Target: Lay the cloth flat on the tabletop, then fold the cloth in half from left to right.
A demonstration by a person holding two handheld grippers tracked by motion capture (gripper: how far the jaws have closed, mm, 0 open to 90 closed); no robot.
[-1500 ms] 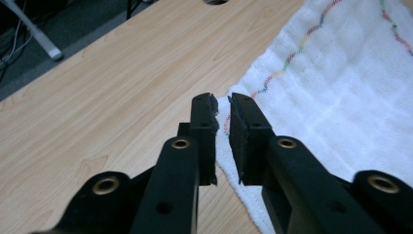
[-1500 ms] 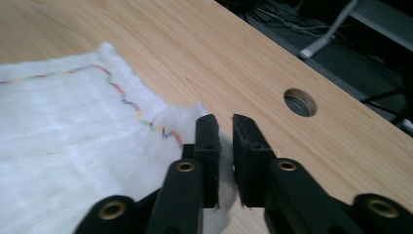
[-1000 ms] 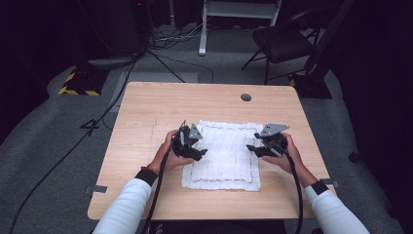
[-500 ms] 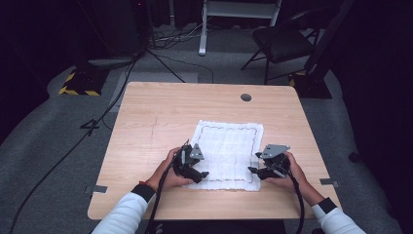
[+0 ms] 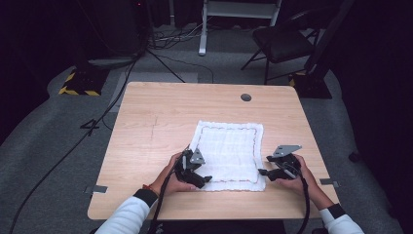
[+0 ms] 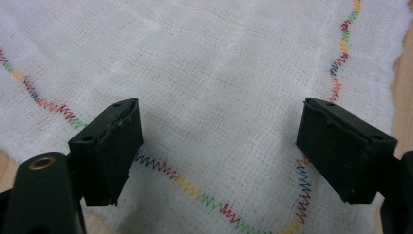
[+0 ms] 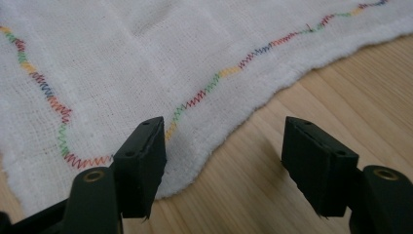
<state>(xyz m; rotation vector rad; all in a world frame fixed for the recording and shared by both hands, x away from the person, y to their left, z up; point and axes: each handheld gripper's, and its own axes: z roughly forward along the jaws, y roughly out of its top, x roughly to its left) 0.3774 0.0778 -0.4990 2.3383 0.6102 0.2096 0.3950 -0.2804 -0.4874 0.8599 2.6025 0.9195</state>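
The white cloth (image 5: 229, 153) lies flat at lower centre of the table (image 5: 160, 117). I hold my left gripper (image 5: 195, 173) and right gripper (image 5: 272, 170) at its near corners, jaws spread and just widened, nothing pinched, positioned so each can take a corner.

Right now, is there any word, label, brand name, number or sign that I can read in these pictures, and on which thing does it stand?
None: no readable text.
The white cloth bears a wavy multicoloured stitched line near its edges, no letters.
The wooden table is blank.
The left gripper and the right gripper are plain black with no marking.
The yellow and black striped thing on the floor is a pattern, not writing.
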